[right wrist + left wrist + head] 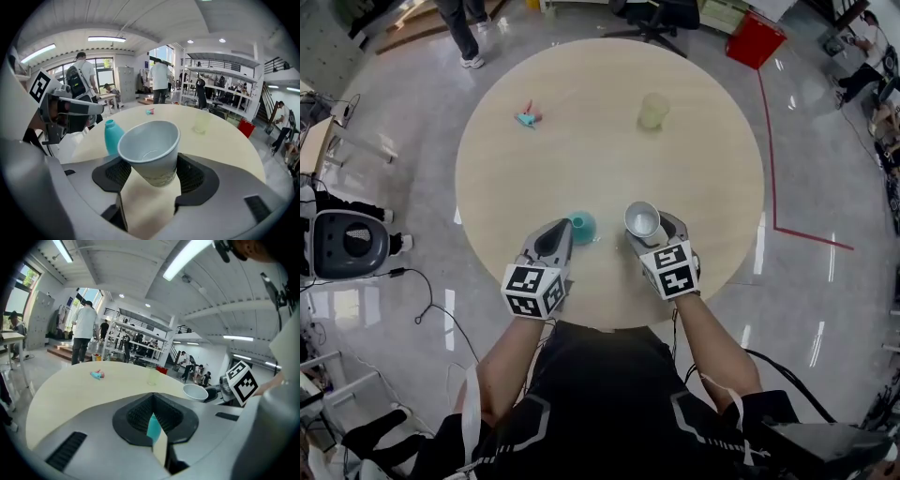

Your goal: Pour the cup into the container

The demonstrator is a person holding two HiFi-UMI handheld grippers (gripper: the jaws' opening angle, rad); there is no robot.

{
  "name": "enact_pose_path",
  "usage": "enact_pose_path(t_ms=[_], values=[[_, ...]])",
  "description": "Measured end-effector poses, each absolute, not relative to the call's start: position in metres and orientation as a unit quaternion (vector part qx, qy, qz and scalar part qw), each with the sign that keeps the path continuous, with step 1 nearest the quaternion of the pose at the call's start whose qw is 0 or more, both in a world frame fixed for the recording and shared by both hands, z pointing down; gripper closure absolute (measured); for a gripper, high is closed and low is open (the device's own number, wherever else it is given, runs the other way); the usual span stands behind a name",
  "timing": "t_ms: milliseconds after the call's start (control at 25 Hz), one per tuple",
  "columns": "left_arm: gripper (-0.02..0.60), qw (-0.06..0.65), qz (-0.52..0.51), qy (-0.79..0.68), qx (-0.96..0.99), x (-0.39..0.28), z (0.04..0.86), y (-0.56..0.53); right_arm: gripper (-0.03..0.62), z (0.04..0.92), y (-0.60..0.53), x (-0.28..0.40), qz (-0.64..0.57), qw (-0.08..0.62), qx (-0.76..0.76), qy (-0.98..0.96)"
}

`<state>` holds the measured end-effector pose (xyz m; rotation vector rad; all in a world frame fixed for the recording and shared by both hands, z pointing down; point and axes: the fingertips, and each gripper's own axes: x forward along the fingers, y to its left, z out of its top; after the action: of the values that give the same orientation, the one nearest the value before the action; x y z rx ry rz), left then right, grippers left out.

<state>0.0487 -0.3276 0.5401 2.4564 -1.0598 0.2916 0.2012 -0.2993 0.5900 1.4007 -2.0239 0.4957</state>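
Holding the cup: the right gripper (154,180) has its fingers (194,176) spread wide and clamped on the lower wall of a grey paper cup (150,145), which leans with its mouth towards the person's left.
Steadying the container: the left gripper (153,420) has its fingers (136,416) nearly together, pinching a teal container (112,137) that stands upright on the bench (581,159), just beside the cup.
Step in hand: judged to be the start of the pour. The cup is tipped but its lip is not yet over the container's mouth.
Next move: it probably calls for bringing the lip above that narrow neck, then rolling the wrist slowly, since a small opening leaves little margin for a spill.
Edges: both grippers work close to the bench's near rim, with the person's body right behind.
Open room: the bench's middle lies bare. A pale yellowish cup (653,111) and a small teal-and-pink object (528,115) sit well apart on the far side.
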Motion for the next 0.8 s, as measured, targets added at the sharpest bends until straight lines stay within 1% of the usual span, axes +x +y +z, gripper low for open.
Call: enact_pose_path(t_ms=[80, 240, 520, 800], values=[[0.580, 0.218, 0.120, -0.406, 0.880, 0.037, 0.552, -0.332, 0.290, 0.605, -0.298, 0.202, 0.202, 0.299, 0.530, -0.767], [0.580, 0.240, 0.144, -0.423, 0.862, 0.020, 0.584, -0.344, 0.290, 0.630, -0.296, 0.202, 0.204, 0.296, 0.521, -0.774], [0.580, 0.274, 0.170, -0.421, 0.848, 0.019, 0.624, -0.340, 0.290, 0.659, -0.294, 0.208, 0.238, 0.271, 0.525, -0.771], [0.580, 0.289, 0.156, -0.417, 0.848, 0.023, 0.636, -0.349, 0.290, 0.676, -0.297, 0.210, 0.249, 0.238, 0.536, -0.771]])
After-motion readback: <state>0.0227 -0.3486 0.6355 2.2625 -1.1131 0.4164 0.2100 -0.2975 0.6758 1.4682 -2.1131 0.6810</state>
